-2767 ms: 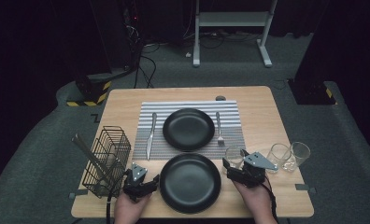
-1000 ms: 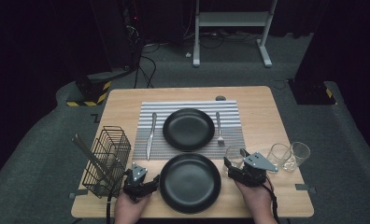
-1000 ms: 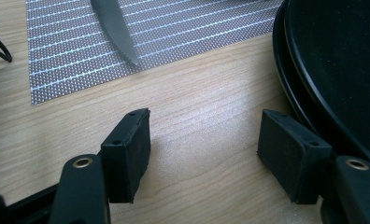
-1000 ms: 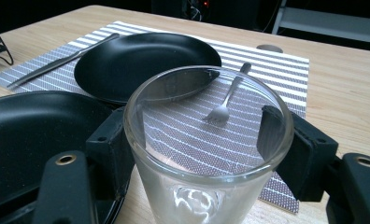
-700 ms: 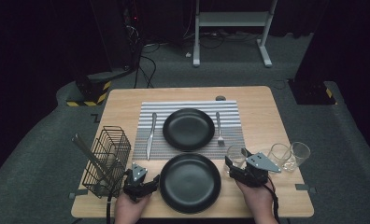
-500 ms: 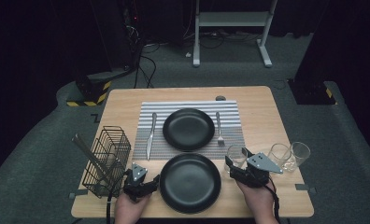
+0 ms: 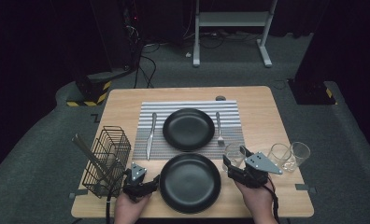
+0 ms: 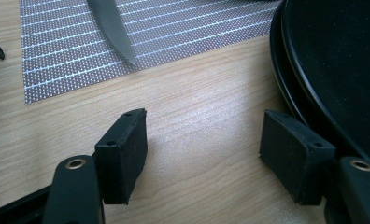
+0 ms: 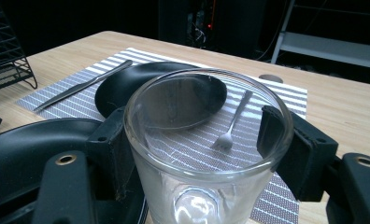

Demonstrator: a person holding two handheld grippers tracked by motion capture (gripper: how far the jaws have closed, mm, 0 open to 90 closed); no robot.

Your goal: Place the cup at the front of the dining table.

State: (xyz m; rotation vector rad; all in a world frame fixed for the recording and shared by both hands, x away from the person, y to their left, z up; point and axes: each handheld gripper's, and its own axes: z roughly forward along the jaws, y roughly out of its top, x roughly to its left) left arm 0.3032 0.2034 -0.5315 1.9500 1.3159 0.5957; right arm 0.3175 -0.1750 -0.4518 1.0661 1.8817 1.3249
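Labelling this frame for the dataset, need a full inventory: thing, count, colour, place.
table: 1, light wood, centre of the high view
placemat: 1, grey and white striped, far middle of table
far plate: 1, black, on the placemat
near plate: 1, black, on bare wood at the near edge
knife: 1, silver, on the placemat left of the far plate
fork: 1, silver, on the placemat right of the far plate
wire basket: 1, black, near left of table
glasses: 3, clear, near right; one between the right jaws, two more beside it
left hand-held gripper: 1, black, jaws open beside the near plate
right hand-held gripper: 1, black, jaws either side of the glass
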